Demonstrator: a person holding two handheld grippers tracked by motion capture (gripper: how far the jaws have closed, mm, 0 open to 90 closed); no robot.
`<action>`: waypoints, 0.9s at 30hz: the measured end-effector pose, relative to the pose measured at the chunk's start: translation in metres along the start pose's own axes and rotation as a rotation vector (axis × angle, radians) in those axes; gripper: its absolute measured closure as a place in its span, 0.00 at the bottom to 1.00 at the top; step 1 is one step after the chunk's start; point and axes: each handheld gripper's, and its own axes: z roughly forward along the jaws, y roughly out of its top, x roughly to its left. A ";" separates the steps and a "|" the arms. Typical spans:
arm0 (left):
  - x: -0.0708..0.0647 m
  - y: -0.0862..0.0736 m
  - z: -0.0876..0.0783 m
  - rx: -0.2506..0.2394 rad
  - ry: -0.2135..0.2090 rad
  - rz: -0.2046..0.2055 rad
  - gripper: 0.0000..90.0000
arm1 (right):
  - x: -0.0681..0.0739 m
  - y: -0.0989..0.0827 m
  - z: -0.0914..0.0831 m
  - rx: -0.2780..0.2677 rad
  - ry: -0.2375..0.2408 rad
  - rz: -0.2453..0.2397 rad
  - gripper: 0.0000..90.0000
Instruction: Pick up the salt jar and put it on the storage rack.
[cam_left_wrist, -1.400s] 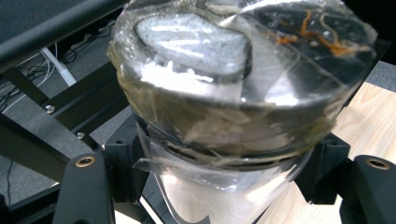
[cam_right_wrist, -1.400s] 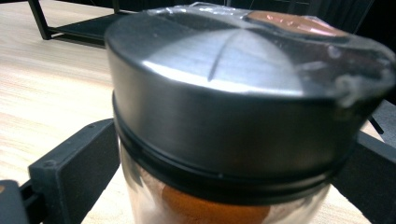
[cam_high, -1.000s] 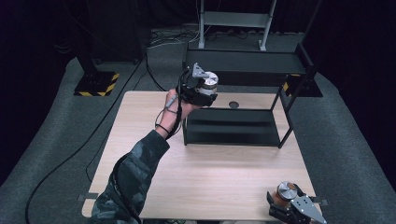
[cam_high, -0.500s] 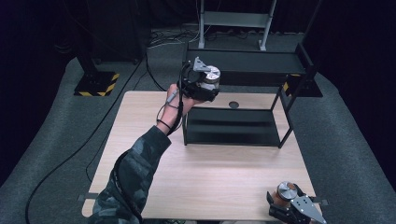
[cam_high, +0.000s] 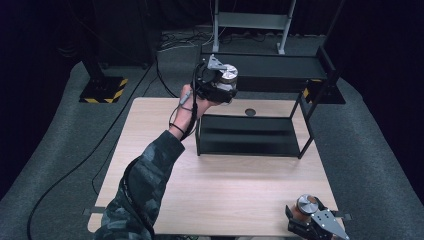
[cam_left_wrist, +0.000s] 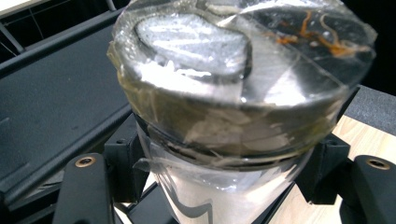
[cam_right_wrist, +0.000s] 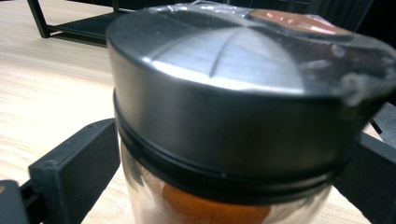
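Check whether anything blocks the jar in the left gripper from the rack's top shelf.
Nothing visible does. The left gripper holds the jar beside the black rack's top shelf, whose near stretch looks bare.

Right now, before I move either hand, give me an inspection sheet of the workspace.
Surface: light wooden table, bare around the rack.
Job's things: black two-tier rack at the table's far side; clear jar with taped silver lid raised near the rack's top shelf; jar of orange powder with grey lid at the table's near right corner.
Clutter: nothing seen beyond a small dark round spot behind the rack.
Grippers: left gripper shut on the clear jar; right gripper shut on the orange-powder jar.
Cables: left gripper's cable loops by the wrist; black cable crosses the floor at left.
Surroundings: grey carpet, hazard-striped stand base, metal frame behind.
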 end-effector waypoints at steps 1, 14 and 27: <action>0.000 0.001 0.000 -0.001 -0.001 -0.001 0.34 | 0.000 0.000 0.000 0.000 -0.001 0.000 0.00; 0.000 0.015 -0.008 -0.027 -0.002 0.004 0.34 | 0.000 0.000 0.000 0.001 -0.002 -0.001 0.00; 0.002 0.027 -0.015 -0.048 0.009 0.000 0.34 | 0.000 0.000 0.000 0.002 -0.002 0.000 0.00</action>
